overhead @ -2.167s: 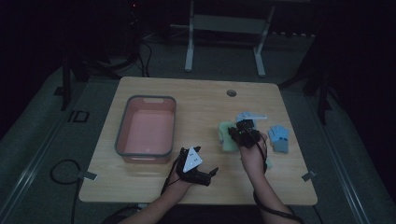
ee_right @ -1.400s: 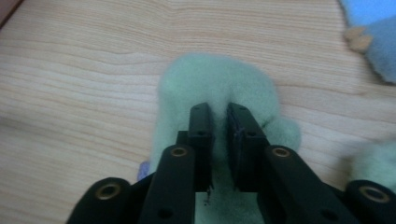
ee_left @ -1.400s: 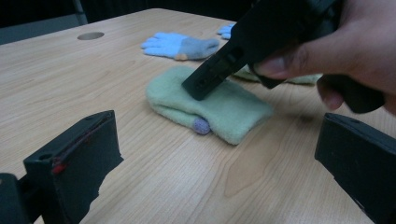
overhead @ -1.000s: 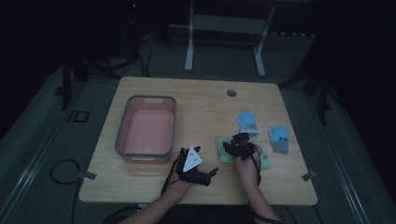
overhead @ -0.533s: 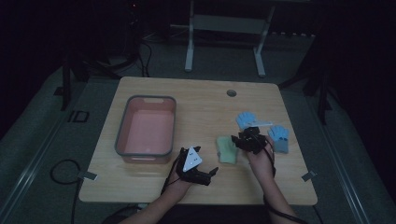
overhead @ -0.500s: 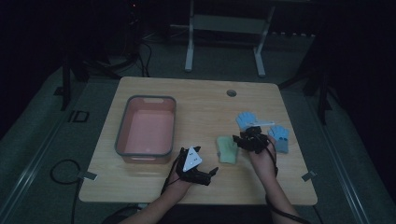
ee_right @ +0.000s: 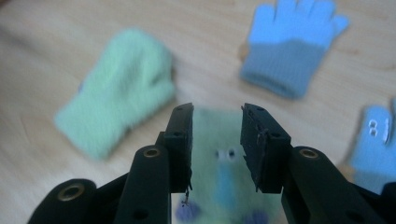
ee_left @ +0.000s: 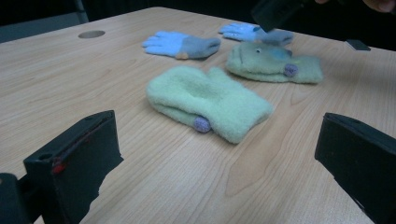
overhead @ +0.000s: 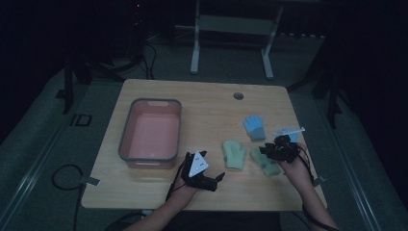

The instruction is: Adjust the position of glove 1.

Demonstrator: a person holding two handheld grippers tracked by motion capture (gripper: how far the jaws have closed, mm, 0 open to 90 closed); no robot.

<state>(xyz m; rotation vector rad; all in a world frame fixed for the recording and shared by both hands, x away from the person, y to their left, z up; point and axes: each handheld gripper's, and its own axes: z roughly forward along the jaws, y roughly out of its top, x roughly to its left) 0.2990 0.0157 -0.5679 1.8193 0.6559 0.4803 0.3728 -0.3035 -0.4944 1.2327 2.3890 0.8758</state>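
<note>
Two light-green mittens lie on the wooden table (overhead: pixel 211 110). The plain mitten (overhead: pixel 234 154) (ee_left: pixel 210 100) (ee_right: pixel 121 88) is left of the mitten with a sewn face (overhead: pixel 267 163) (ee_left: pixel 273 65) (ee_right: pixel 218 135). My right gripper (overhead: pixel 269 150) (ee_right: pixel 216 112) hovers just over the face mitten. Its jaws have just been closing, stand part open, and hold nothing. My left gripper (overhead: pixel 216 180) (ee_left: pixel 219 119) rests near the front edge, wide open and empty, pointing at the plain mitten. Two blue gloves lie beyond: one (overhead: pixel 253 126) (ee_left: pixel 182 44) (ee_right: pixel 294 46) farther back, the other (overhead: pixel 288 131) (ee_left: pixel 254 32) (ee_right: pixel 373 140) by my right hand.
A grey-rimmed pink tray (overhead: pixel 126 139) stands on the left half of the table. A round cable hole (overhead: pixel 238 96) sits near the far edge. A desk frame (overhead: pixel 231 29) stands on the dark floor beyond.
My right gripper has moved to the right. The green mittens, bunched under it a second ago, now lie apart side by side. My left gripper has stayed put.
</note>
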